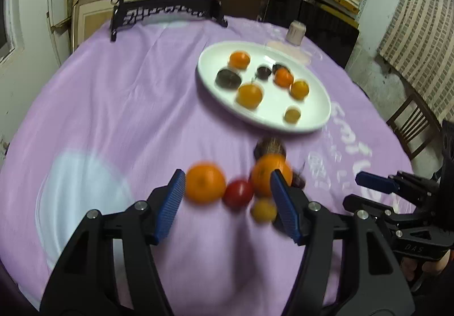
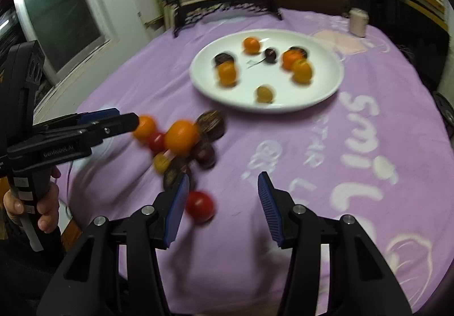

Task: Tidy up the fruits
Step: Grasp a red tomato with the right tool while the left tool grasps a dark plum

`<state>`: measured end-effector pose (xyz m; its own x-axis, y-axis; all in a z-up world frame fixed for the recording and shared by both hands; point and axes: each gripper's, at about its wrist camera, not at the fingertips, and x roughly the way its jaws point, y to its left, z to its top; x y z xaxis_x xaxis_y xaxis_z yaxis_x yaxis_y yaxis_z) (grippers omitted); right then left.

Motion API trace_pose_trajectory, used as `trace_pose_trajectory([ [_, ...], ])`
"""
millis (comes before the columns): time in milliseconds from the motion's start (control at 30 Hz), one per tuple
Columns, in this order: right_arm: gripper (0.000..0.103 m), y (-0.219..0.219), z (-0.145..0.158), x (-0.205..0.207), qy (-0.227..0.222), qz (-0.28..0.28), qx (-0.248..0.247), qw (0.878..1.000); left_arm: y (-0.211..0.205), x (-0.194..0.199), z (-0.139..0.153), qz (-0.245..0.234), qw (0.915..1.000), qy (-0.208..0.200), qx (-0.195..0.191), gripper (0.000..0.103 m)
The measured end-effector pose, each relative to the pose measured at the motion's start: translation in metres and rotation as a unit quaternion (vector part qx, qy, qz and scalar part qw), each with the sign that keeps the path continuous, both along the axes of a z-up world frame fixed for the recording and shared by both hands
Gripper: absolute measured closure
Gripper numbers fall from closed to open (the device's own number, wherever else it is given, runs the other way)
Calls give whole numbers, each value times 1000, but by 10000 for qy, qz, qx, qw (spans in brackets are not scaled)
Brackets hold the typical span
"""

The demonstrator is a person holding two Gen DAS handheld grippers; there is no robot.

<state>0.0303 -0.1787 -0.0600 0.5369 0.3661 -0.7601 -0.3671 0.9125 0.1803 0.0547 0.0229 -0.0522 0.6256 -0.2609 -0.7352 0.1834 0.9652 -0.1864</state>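
loose fruit: a clump on the purple cloth point(image 2: 283, 174), near side of the plate point(image 2: 326, 83). There's an orange point(image 1: 205, 186), a tomato point(image 1: 237, 193), a second orange point(image 1: 265, 177), a small yellow one point(image 1: 263, 210) and some dark ones behind.
plate: white, farther back and right, already holding oranges, dark fruits and a yellow one, all spread apart.
left claw point(image 1: 227, 202): wide open around the orange and tomato, gripping nothing yet.
right claw point(image 2: 222, 206): also wide open and empty, with another tomato point(image 2: 199, 205) just beside its left finger.
risk: the fruits touch each other, so I reckon closing here catches two at once or bumps the pile and sends round stuff rolling.
axis: they're all basically round, no long axis. Too blurry to tell which way the stems point.
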Motion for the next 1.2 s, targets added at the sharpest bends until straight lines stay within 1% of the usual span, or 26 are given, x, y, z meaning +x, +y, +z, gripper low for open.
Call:
trace_pose_trajectory([
  [133,52,17,-10,-13,148,232,-81,9996,9,-20,-9,13,9999,102,-1,39],
  [300,52,21,-18,-17,237,227,-162,9993,17,-31,-14,44,9998,171,-72,39],
  [467,52,24,-26,-15,265,172,-327,9990,13,-35,-16,-125,9996,215,-127,35],
  [533,52,26,-30,-13,195,176,-390,9989,8,-36,-16,-225,9994,227,-119,34],
  [567,56,26,-31,-11,170,183,-403,9989,5,-36,-16,-276,9993,236,-122,33],
  [600,70,29,-33,-10,143,229,-432,9987,3,-36,-17,-321,9991,253,-132,33],
  [700,71,32,-34,-10,63,274,-510,9983,-5,-36,-19,-427,9984,334,-157,33],
  [767,71,26,-29,-11,44,258,-375,9990,-12,-36,-19,-534,9977,382,-175,33],
  [867,71,5,-20,-12,-66,-95,-278,9995,-28,-37,-21,-775,9957,472,-210,33],
  [1000,71,-20,-18,-14,-64,-422,-132,9990,-50,-35,-29,-1008,9923,685,-199,33],
  [1133,71,-35,-21,-22,-71,-530,35,9986,-69,-24,-42,-1012,9908,896,-87,35],
  [1200,71,-41,-23,-26,-65,-566,99,9983,-79,-18,-44,-929,9922,829,90,36],
])
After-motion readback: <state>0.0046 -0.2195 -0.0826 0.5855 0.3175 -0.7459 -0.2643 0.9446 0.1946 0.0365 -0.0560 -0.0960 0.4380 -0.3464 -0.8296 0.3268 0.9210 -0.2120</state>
